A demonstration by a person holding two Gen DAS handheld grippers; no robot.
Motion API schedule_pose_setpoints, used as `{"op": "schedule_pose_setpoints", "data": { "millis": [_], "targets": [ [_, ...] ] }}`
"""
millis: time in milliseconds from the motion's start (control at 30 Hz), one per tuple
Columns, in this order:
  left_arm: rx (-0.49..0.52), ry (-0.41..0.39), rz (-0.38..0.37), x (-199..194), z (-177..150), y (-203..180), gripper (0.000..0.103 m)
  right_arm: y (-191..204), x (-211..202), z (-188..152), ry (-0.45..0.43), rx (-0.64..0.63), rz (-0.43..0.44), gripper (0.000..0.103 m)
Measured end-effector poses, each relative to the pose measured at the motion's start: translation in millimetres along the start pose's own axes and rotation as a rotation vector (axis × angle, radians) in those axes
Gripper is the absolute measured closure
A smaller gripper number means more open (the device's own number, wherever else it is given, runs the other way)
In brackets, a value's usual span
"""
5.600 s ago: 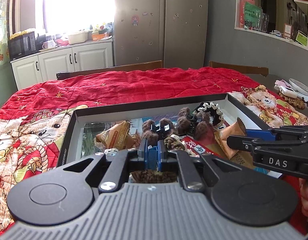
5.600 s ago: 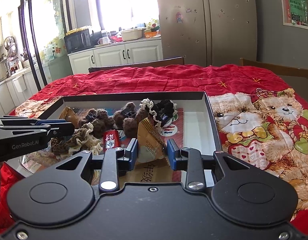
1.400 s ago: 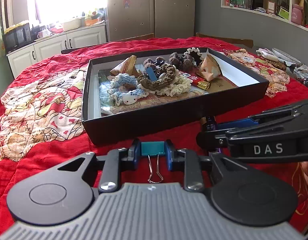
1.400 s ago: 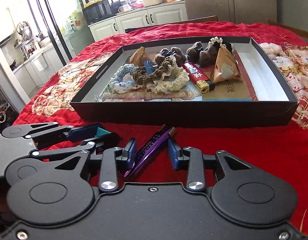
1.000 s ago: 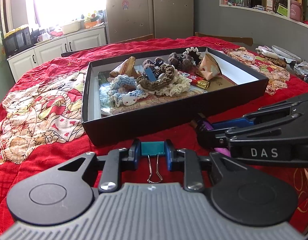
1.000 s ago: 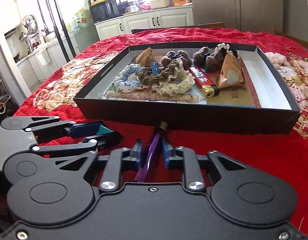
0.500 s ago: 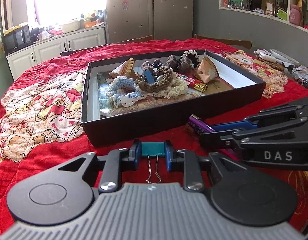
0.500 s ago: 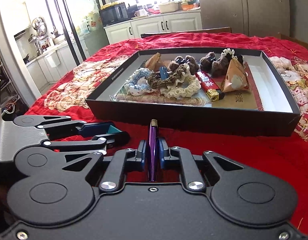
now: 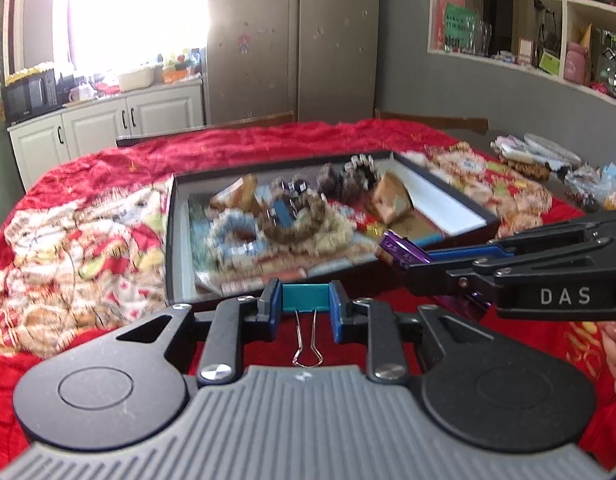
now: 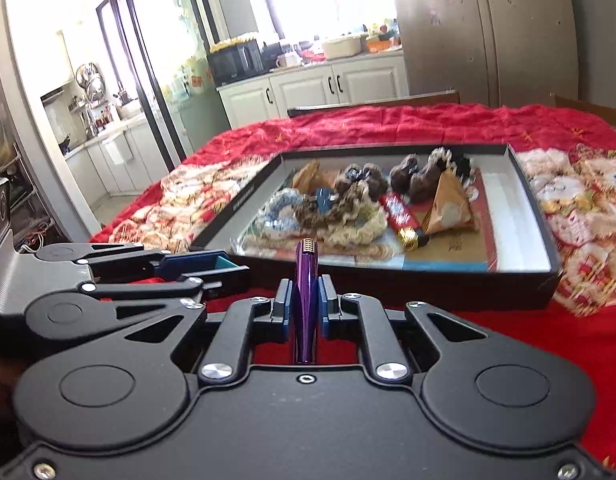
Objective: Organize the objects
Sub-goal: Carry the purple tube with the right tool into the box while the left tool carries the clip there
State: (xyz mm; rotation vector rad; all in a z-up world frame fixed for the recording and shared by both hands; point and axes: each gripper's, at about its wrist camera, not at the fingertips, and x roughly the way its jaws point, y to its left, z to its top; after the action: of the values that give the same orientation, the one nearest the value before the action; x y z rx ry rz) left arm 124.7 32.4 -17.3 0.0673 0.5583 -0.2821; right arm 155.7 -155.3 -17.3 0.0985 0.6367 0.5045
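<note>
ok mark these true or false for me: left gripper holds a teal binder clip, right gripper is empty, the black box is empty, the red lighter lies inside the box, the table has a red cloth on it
1. The left gripper holds a teal binder clip. True.
2. The right gripper is empty. False: its fingers are shut on a purple lighter.
3. The black box is empty. False: it holds scrunchies, wrapped snacks and other small things.
4. The red lighter lies inside the box. True.
5. A red cloth covers the table. True.
</note>
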Motion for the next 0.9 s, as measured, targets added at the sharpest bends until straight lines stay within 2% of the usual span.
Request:
{"op": "schedule_pose_setpoints", "data": {
  "millis": [267, 567, 900],
  "targets": [
    [-0.008, -0.061, 0.032, -6.0, 24.1, 8.3, 0.075, -12.4, -13.7, 18.3, -0.06, 0.007, -0.02, 0.09],
    [-0.009, -0.096, 0.053, -1.7, 44.7, 13.7, 0.075, -25.6, -20.7, 43.5, -0.121, 0.005, -0.05, 0.09],
    [-0.034, -0.125, 0.074, 11.9, 66.5, 20.9, 0.075, -37.8, -1.3, 72.2, -0.148, 0.023, -0.087, 0.09]
  ]
}}
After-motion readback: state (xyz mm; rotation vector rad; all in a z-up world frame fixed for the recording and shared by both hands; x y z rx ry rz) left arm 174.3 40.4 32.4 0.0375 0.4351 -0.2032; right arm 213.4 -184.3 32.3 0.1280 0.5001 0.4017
